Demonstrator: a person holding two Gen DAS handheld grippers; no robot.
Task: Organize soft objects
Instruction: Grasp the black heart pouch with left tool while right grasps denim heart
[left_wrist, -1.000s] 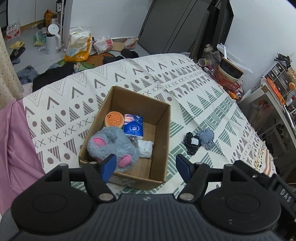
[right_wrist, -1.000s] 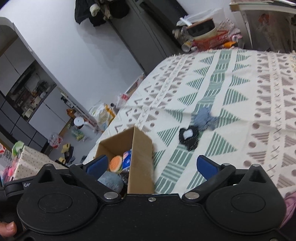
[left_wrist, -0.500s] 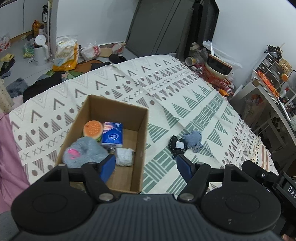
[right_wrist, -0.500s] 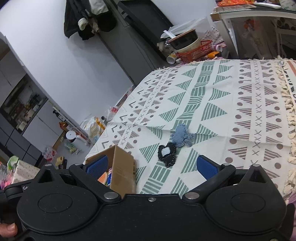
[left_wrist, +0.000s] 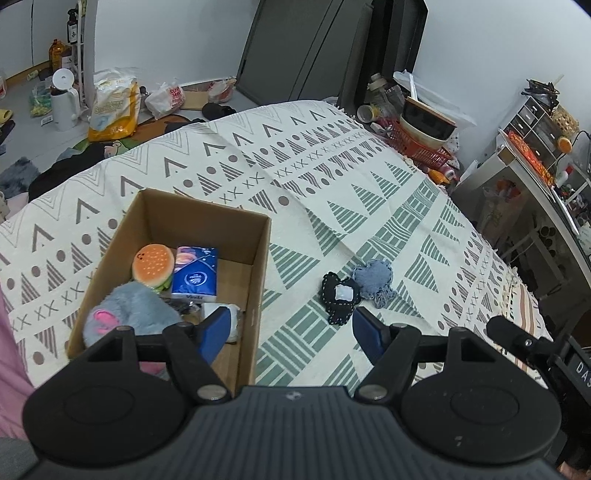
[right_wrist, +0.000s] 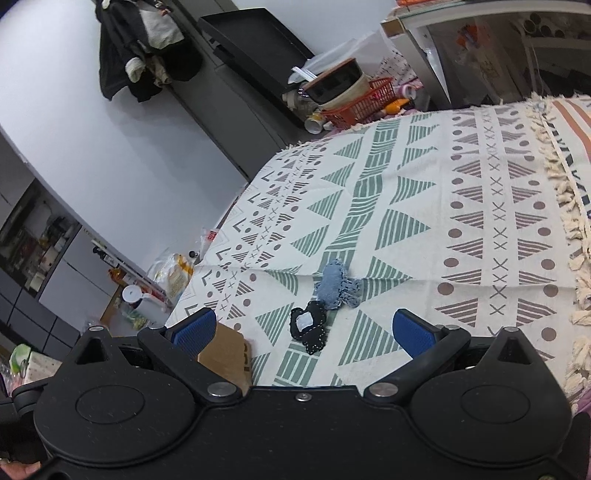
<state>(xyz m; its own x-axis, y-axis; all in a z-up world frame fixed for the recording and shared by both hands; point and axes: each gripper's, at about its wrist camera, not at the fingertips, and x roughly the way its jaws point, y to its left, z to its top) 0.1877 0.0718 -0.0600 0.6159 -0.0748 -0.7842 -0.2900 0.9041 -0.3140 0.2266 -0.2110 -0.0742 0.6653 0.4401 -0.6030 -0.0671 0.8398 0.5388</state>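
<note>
A cardboard box sits on the patterned bedspread. Inside it lie a grey plush with pink ears, a burger toy, a blue tissue pack and a white packet. To the right of the box, a black stitched fabric piece and a blue denim piece touch each other on the spread. My left gripper hangs open above the box's right wall. My right gripper is open too, just above the black piece and denim piece; a box corner shows beside its left finger.
A red basket with bowls and bottles stands past the bed's far right edge. Bags, a kettle and clothes litter the floor beyond the far left. A shelf unit is on the right. The spread's tasselled edge runs along the right.
Both grippers have swung right, away from the box toward the two fabric pieces. The box has slid left in both views. Both stay open and empty.
</note>
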